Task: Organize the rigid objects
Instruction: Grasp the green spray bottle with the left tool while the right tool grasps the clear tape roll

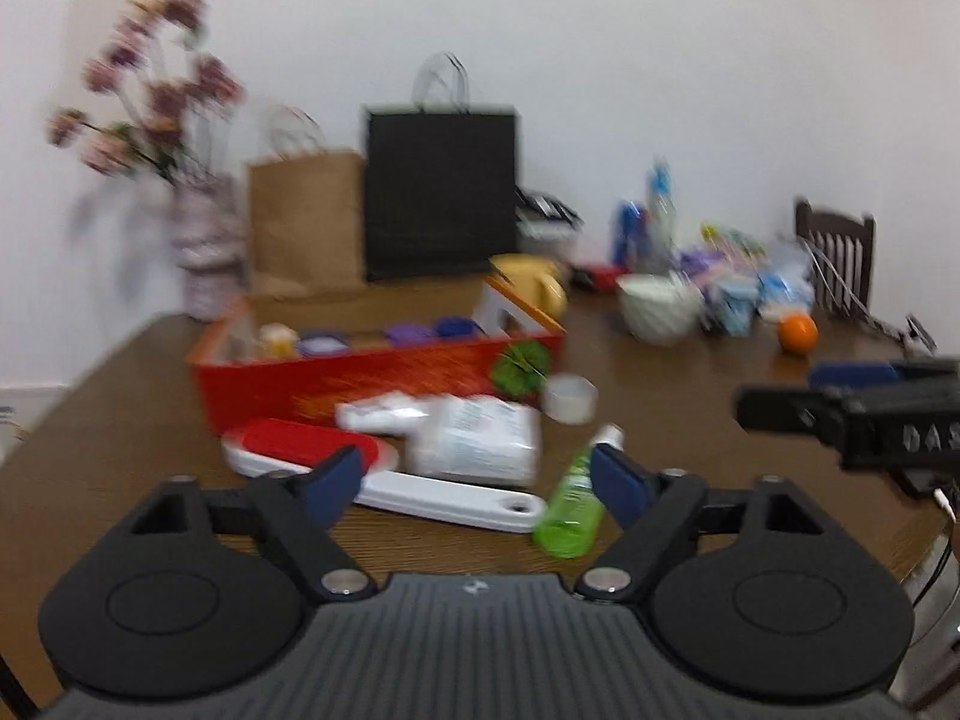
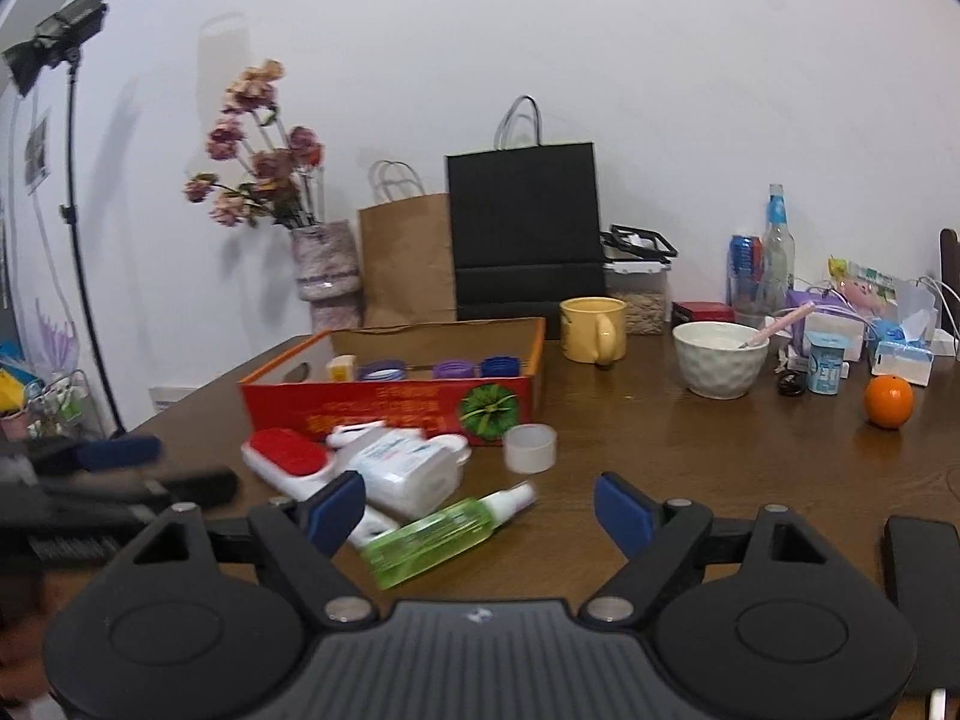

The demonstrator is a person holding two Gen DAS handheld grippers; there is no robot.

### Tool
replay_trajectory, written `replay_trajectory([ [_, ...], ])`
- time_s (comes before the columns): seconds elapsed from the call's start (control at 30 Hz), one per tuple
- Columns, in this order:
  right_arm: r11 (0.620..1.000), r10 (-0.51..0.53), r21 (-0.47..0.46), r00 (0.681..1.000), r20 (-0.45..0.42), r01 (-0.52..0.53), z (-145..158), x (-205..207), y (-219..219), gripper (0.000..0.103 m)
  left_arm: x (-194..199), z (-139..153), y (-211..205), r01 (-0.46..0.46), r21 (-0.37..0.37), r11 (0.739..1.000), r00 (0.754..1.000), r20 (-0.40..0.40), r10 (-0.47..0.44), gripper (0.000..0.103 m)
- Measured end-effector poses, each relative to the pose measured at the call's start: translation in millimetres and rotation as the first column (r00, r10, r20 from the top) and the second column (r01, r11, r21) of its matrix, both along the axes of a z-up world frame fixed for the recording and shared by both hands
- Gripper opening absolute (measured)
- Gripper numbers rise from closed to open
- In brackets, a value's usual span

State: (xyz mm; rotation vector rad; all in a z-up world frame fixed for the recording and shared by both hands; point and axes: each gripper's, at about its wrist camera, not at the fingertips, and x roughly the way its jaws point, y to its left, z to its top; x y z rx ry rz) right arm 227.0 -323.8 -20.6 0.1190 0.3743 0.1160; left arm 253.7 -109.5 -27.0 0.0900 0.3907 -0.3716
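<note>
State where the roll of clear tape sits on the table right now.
In the right wrist view the roll of clear tape stands on the wooden table, at the red box's near right corner, just beyond the green spray bottle.

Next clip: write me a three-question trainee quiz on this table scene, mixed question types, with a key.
1. True or false: the green spray bottle stands upright.
2. What lies nearest in front of the red box: A) orange B) white tape roll C) yellow mug?
3. Fill in: the fingers of the right gripper and the left gripper are both ____, holding nothing.

Key: 1 false, it lies on its side; 2 B; 3 open.
</note>
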Motion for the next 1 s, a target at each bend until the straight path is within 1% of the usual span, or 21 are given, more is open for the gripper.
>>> replay_trajectory([
  [0.07,1.0,-0.003,0.008,1.0,-0.013,0.003,-4,21,-10,0.083,16,-11,-20,0.049,0.011,0.999,0.998,-0.039,-0.049,0.076],
  [0.13,1.0,-0.002,0.015,1.0,-0.029,0.003,-7,43,-20,0.08,34,-21,-40,0.086,0.032,0.996,0.994,-0.076,-0.084,0.07],
  [0.27,1.0,0.004,0.005,0.998,-0.063,-0.004,-13,84,-31,0.079,68,-37,-71,0.148,0.073,0.986,0.98,-0.147,-0.136,0.068],
  [0.33,1.0,0.018,-0.006,0.996,-0.085,-0.018,-17,104,-33,0.079,84,-46,-82,0.154,0.101,0.983,0.974,-0.185,-0.134,0.062],
  [0.43,0.999,0.04,-0.004,0.993,-0.113,-0.041,-22,132,-35,0.079,103,-55,-92,0.157,0.111,0.981,0.966,-0.226,-0.129,0.06],
  [0.5,0.998,0.062,-0.01,0.988,-0.139,-0.064,-28,154,-32,0.079,111,-61,-97,0.15,0.112,0.982,0.963,-0.243,-0.119,0.047],
  [0.57,0.995,0.088,-0.02,0.982,-0.169,-0.093,-33,171,-27,0.079,114,-65,-97,0.153,0.103,0.983,0.965,-0.229,-0.126,0.036],
  [0.6,0.993,0.104,-0.026,0.977,-0.187,-0.111,-36,181,-24,0.079,114,-65,-97,0.148,0.102,0.984,0.967,-0.224,-0.122,0.034],
  [0.7,0.987,0.139,-0.043,0.965,-0.222,-0.152,-46,204,-13,0.077,115,-65,-91,0.131,0.067,0.989,0.967,-0.228,-0.113,0.033],
  [0.77,0.986,0.145,-0.051,0.96,-0.241,-0.161,-52,216,-8,0.068,107,-61,-84,0.118,0.053,0.992,0.972,-0.211,-0.104,0.033],
  [0.83,0.986,0.142,-0.047,0.955,-0.26,-0.159,-57,227,-5,0.065,99,-56,-76,0.109,0.044,0.993,0.977,-0.189,-0.099,0.032],
  [0.9,0.987,0.138,-0.041,0.95,-0.28,-0.156,-63,237,-3,0.061,94,-53,-70,0.116,0.035,0.993,0.977,-0.185,-0.107,0.032],
  [0.97,0.987,0.133,-0.048,0.949,-0.286,-0.153,-66,242,-1,0.047,90,-52,-63,0.109,0.035,0.993,0.978,-0.182,-0.101,0.032],
  [1.0,0.986,0.129,-0.064,0.951,-0.28,-0.152,-67,241,1,0.043,88,-52,-61,0.101,0.033,0.994,0.98,-0.174,-0.093,0.032],
])
